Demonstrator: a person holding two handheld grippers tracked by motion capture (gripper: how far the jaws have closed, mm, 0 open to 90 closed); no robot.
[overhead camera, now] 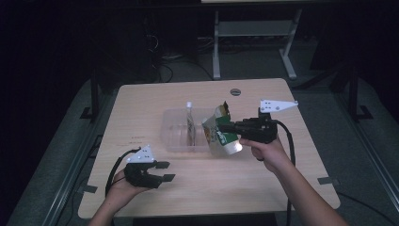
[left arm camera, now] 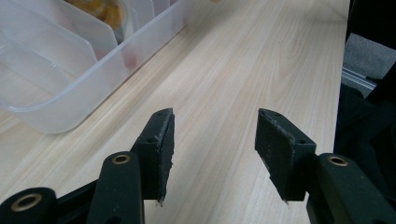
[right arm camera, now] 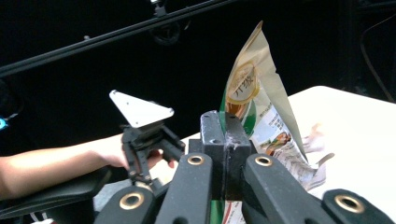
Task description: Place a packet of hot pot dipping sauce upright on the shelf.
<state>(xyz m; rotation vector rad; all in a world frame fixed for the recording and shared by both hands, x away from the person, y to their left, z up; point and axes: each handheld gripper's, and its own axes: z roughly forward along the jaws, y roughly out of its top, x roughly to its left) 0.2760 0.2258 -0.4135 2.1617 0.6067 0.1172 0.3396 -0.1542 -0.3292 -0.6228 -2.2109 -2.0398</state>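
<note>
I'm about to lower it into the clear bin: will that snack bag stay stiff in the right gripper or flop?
Probably floppy: the snack bag is thin crinkled film, pinched at one edge by the right gripper, and it hangs tilted over the clear bin. It looks light, so it may swing. The glossy film could slip.

— High view: above the near edge, facing forward and down onto the table (overhead camera: 141,113).
— Gripper views: close along the jaws; clear bin (left arm camera: 60,93) shared, upper left.
</note>
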